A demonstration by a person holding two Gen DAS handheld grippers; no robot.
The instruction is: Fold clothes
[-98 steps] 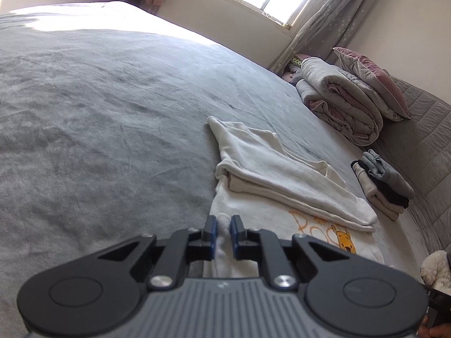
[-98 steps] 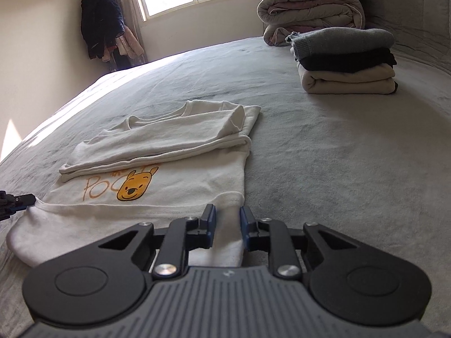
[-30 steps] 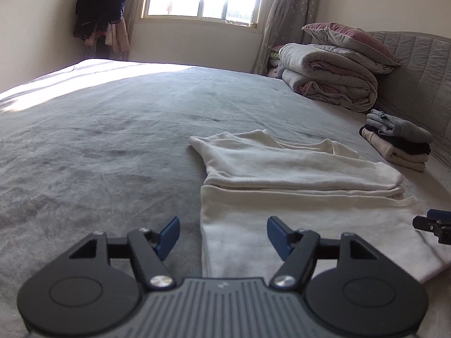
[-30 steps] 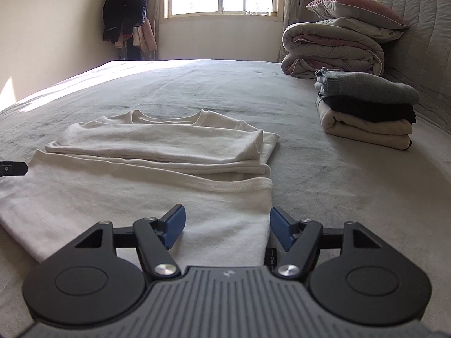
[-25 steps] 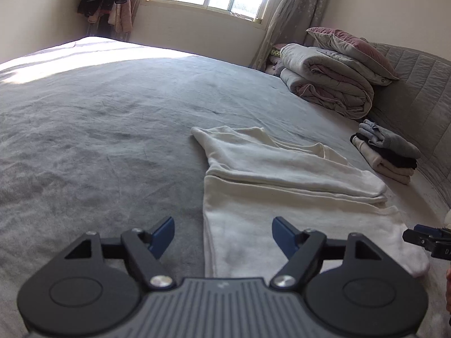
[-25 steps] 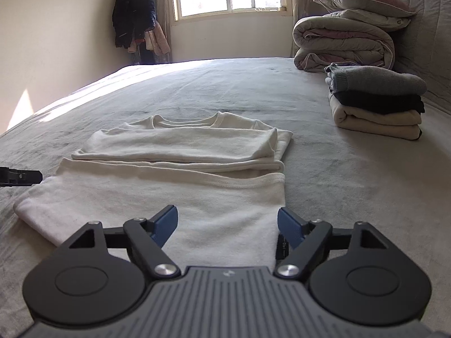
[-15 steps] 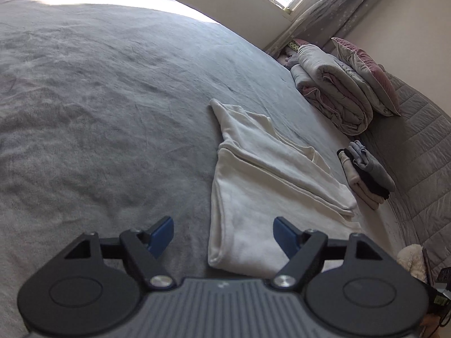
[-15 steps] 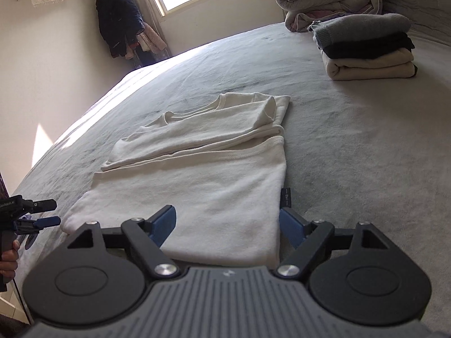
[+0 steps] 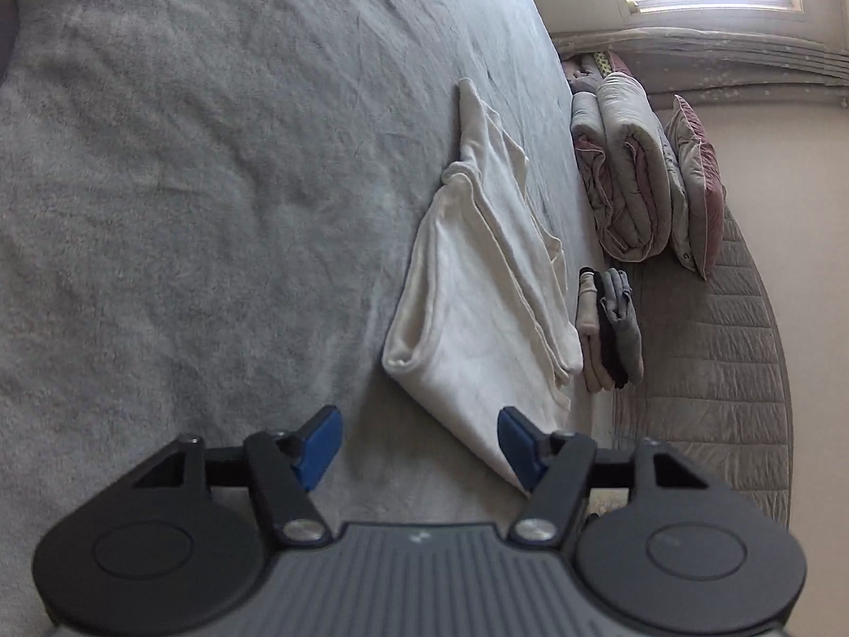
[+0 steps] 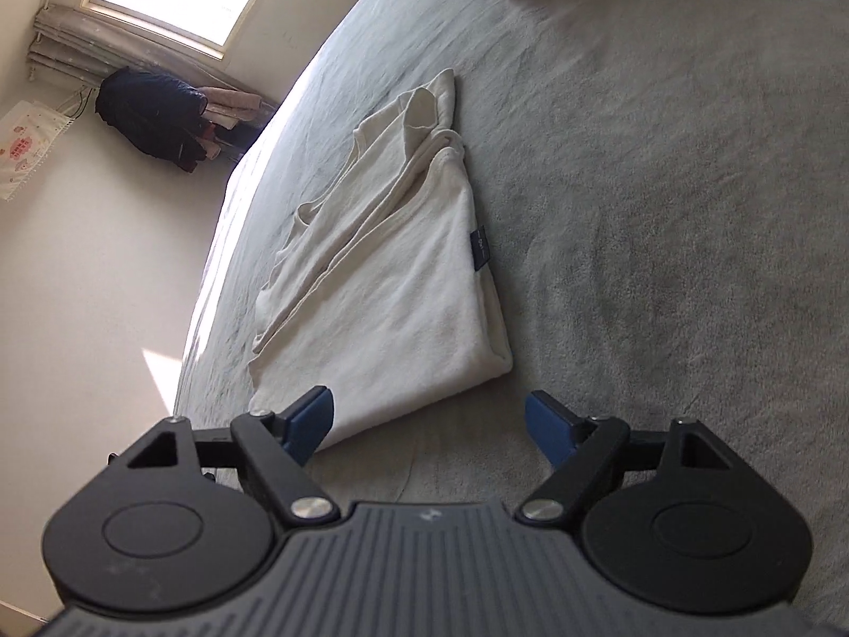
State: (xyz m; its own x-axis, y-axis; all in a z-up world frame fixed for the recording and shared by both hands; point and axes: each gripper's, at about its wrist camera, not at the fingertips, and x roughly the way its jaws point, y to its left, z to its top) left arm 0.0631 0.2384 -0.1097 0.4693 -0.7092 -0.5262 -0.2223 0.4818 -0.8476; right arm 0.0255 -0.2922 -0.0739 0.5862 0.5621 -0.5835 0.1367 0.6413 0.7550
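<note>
Shirt half-folded, both grippers off it

Shirt [image 9: 477,313] is lying flat on the gray bed [image 9: 185,186], folded w/ sleeves tucked on top. Left gripper [image 9: 419,438] and right gripper [image 10: 429,422] are hovering just short of its near edge, jaws spread wide, holding nothing. Fabric is looking soft, light, floppy (likely sagging if lifted). Best pinching both near corners through all layers.
</note>
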